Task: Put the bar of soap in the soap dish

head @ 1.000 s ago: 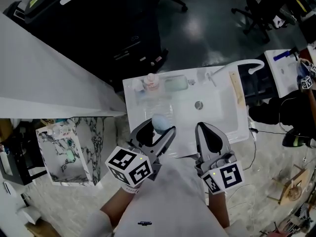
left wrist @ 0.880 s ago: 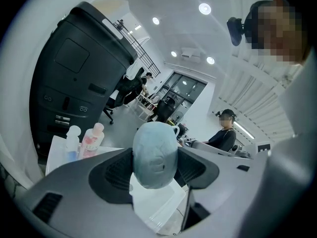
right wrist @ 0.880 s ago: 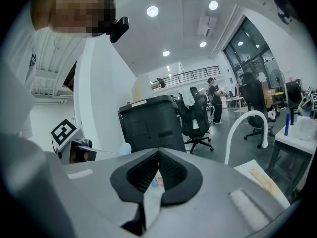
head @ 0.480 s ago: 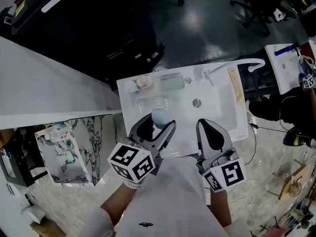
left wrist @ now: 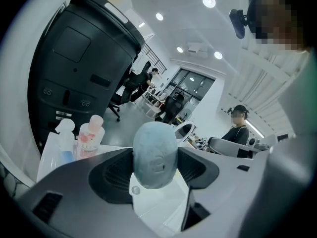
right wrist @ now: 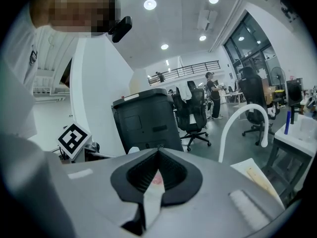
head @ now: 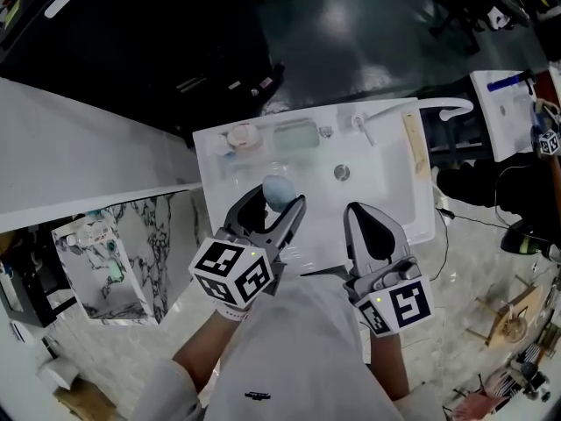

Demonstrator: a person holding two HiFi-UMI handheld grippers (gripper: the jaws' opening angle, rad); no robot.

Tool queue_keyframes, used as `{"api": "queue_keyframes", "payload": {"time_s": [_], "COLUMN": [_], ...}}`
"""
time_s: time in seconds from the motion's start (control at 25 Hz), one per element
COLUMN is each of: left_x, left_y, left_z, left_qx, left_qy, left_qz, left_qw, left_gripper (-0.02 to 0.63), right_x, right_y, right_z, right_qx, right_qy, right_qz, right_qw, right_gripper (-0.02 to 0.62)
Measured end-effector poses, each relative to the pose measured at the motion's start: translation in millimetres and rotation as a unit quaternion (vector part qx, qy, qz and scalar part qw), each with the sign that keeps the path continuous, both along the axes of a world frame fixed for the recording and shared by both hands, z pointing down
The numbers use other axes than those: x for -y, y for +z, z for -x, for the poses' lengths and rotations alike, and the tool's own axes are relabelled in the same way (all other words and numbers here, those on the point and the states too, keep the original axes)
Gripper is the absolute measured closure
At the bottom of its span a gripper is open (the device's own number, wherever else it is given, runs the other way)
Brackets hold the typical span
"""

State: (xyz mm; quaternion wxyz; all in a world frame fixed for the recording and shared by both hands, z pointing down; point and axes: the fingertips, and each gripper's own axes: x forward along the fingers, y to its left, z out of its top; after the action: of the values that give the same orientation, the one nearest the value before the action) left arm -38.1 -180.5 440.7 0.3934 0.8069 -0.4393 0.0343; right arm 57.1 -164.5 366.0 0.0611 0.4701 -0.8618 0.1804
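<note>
A white sink (head: 386, 196) stands on a dark shiny floor (head: 368, 33) in a big office room, and a white partition (head: 79, 147) runs at its left. On the back rim of the sink there is a pale green soap dish (head: 294, 136) and, just beside it, a bottle with a pink cap (head: 243, 136). The gripper views show ceiling lamps (left wrist: 208, 2) and people (right wrist: 210, 95) far back, which the head view does not show. The left gripper view also shows a second bottle (left wrist: 63, 142) next to the pink one. The left gripper (head: 279, 204) pinches the blue-grey bar of soap (head: 279, 189) between its jaws, above the left part of the sink and apart from the soap dish. The right gripper (head: 366, 213) has its jaws pressed together, with nothing between them
</note>
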Motion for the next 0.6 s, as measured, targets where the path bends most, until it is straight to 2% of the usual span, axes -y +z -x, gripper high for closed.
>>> {"api": "queue_keyframes", "payload": {"time_s": [0.6], "left_x": [23.9], "left_y": [43.8], "left_z": [-19.1], "left_qx": [0.033], "left_qy": [-0.024], "left_qz": [0.023], "left_qw": [0.9989], "left_gripper": [0.327], "right_x": [18.8], "right_y": [25.5], "right_z": [-17.1], "right_qx": [0.009], "right_qy": [-0.008], "right_qz": [0.014], "right_qw": [1.0], "right_gripper": [0.583]}}
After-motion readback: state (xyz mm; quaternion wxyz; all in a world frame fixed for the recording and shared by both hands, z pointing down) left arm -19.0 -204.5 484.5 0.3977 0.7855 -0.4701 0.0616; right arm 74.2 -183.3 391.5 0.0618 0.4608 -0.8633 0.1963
